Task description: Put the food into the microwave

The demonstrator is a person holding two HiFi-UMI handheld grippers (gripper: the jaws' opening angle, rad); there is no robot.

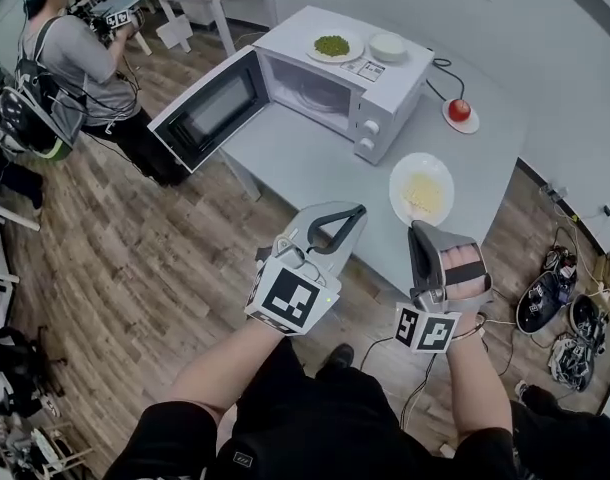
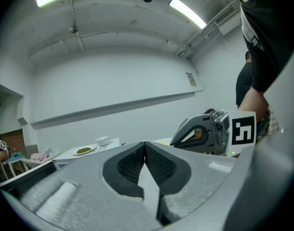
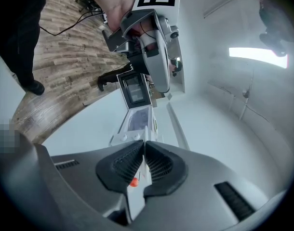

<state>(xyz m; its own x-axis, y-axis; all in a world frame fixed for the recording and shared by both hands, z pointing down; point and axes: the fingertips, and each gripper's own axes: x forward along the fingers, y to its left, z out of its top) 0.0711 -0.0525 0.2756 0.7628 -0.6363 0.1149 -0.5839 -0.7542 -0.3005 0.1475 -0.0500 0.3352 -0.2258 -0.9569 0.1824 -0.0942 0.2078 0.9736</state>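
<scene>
The pale grey tabletop (image 1: 285, 153) is carrying everything. The white box-shaped microwave oven (image 1: 390, 86) is sitting on it with its dark-windowed door (image 1: 210, 108) standing wide open and the cavity looking empty.

I am holding my left claw (image 1: 355, 212) and right claw (image 1: 417, 228) side by side, short of the tabletop's near edge. Each has its jaws pressed together on nothing.

The round white plate (image 1: 397, 183) of pale yellow shredded food (image 1: 423, 196) is lying on the tabletop just in front of the microwave's knob side, near my right claw. I am judging it to be stiff, glazed and slippery, breakable and fairly light. Its loose heap will probably slide if the plate tips. I am aiming to pinch the bare near rim and keep it level.

Another white plate (image 1: 310, 50) of green food (image 1: 332, 45) and a small white bowl (image 1: 387, 46) are resting on the microwave's roof. A small red round fruit (image 1: 459, 110) is sitting on a white saucer (image 1: 448, 120) further right.
</scene>
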